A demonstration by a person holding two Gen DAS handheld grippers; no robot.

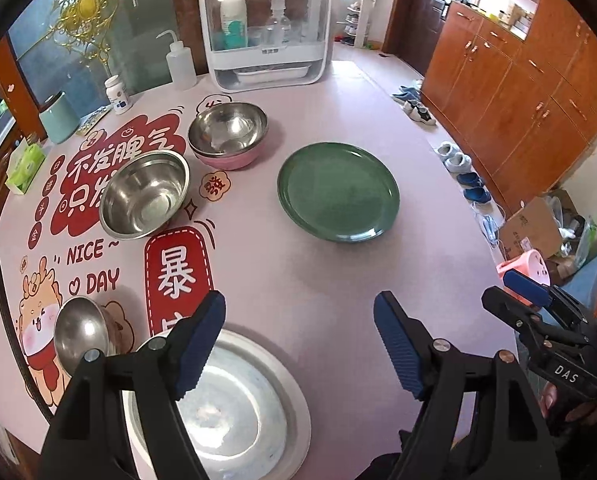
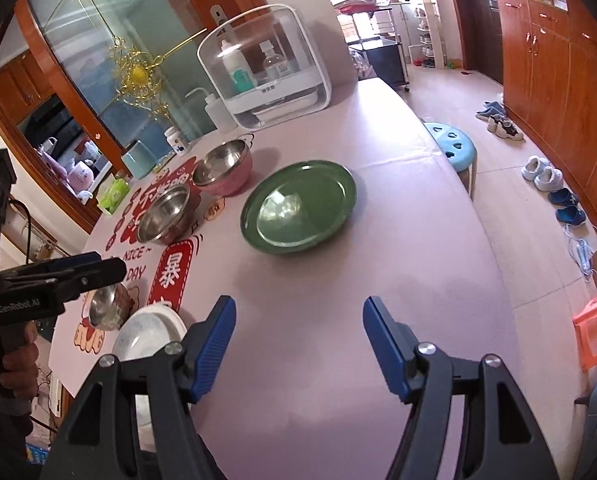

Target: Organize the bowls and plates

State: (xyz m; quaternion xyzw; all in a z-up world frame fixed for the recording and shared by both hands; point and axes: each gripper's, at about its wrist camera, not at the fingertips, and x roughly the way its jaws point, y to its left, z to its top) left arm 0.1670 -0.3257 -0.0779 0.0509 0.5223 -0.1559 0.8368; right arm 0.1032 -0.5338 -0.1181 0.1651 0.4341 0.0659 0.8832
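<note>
A green plate [image 1: 338,192] [image 2: 298,208] lies in the middle of the pink table. Left of it stand a plain steel bowl [image 1: 144,194] [image 2: 163,213] and a steel bowl nested in a pink one [image 1: 228,134] [image 2: 223,172]. A small steel bowl [image 1: 80,330] [image 2: 107,307] sits near the front left edge, beside a white patterned plate [image 1: 226,404] [image 2: 150,332]. My left gripper [image 1: 298,340] hangs open over the white plate's right part, nothing between its fingers. My right gripper [image 2: 298,336] is open above bare table, short of the green plate.
A white dish cabinet [image 1: 264,28] with bottles stands at the table's back, with a squeeze bottle [image 1: 180,62], a pill jar [image 1: 117,94] and a teal cup [image 1: 58,118] to its left. Stools [image 2: 452,148] and shoes [image 2: 542,174] lie on the floor to the right.
</note>
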